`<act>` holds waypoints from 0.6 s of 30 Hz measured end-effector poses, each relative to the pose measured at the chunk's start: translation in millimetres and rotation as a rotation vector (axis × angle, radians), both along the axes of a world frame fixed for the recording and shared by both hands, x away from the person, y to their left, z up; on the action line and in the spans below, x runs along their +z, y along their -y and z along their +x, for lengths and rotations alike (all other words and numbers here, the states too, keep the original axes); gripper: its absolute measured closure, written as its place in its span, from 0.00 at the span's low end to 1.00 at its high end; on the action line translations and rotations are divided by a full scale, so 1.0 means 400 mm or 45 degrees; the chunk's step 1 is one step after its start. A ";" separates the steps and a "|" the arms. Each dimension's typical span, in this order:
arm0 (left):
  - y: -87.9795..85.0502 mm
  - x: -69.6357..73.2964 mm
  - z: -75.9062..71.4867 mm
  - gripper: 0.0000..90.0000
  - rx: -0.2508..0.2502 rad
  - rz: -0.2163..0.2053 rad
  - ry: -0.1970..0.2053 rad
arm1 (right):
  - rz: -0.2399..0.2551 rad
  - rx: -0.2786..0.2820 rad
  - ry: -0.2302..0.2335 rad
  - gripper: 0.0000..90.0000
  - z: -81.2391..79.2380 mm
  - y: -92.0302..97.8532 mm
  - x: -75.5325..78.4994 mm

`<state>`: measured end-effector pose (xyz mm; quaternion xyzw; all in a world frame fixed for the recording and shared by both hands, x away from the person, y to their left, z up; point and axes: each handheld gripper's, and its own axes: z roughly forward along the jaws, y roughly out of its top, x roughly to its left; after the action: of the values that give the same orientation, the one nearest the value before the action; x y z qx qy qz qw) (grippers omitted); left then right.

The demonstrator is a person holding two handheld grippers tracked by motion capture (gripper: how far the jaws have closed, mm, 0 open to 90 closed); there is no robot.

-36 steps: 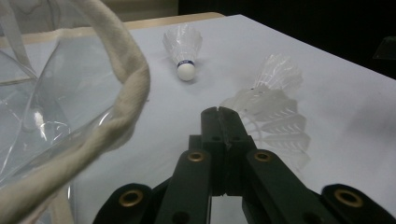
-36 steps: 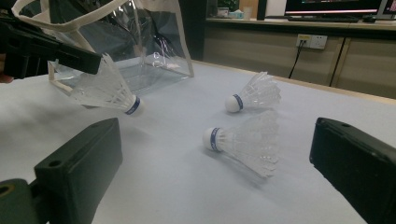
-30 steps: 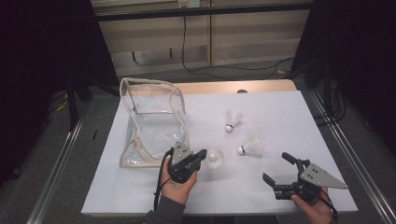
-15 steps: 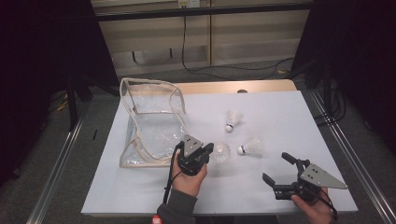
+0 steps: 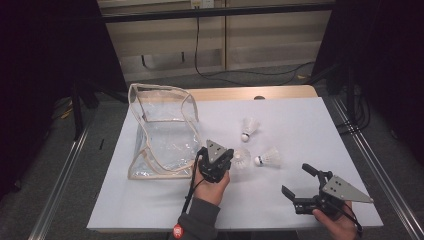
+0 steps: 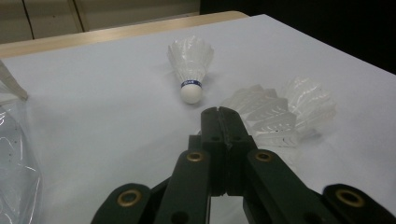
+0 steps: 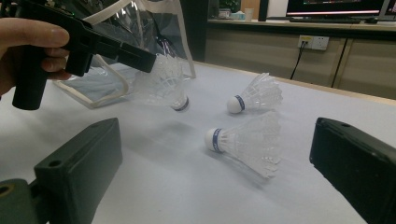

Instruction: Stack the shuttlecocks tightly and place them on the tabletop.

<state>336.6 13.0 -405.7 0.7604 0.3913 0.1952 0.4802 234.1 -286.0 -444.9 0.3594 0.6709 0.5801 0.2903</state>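
Shuttlecock [image 5: 241,159] feathers sit pinched between the jaws of my left gripper [image 5: 223,161], which are closed tight on the skirt; in the right gripper view the shuttlecock [image 7: 163,86] hangs lifted off the white table [image 5: 300,125], cork end tilted down, at the tip of the left gripper [image 7: 140,59]. It hangs just beside the clear zip pouch [image 5: 162,132], on the side where the two loose shuttlecocks lie. Near it, a second shuttlecock [image 5: 269,157] lies on its side, farther from the pouch. A third shuttlecock [image 5: 248,128] rests near the pouch too, towards the far edge of the table. My right gripper [image 5: 301,183] is well away from the pouch at the near edge of the table, jaws spread wide with nothing between them.
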 end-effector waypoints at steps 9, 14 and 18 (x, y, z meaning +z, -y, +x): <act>0.024 0.005 0.015 1.00 0.017 -0.006 0.009 | -0.003 0.007 0.000 0.02 0.000 -0.002 0.000; 0.029 0.007 0.023 1.00 0.041 0.007 0.013 | 0.005 0.008 -0.003 0.02 0.000 -0.001 0.000; 0.038 0.002 0.029 0.99 0.049 0.013 0.012 | 0.002 0.008 -0.002 0.02 0.000 -0.001 -0.001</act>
<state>348.2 -2.4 -404.7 0.7541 0.4028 0.2099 0.4743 234.0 -285.6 -445.2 0.3579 0.6719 0.5812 0.2877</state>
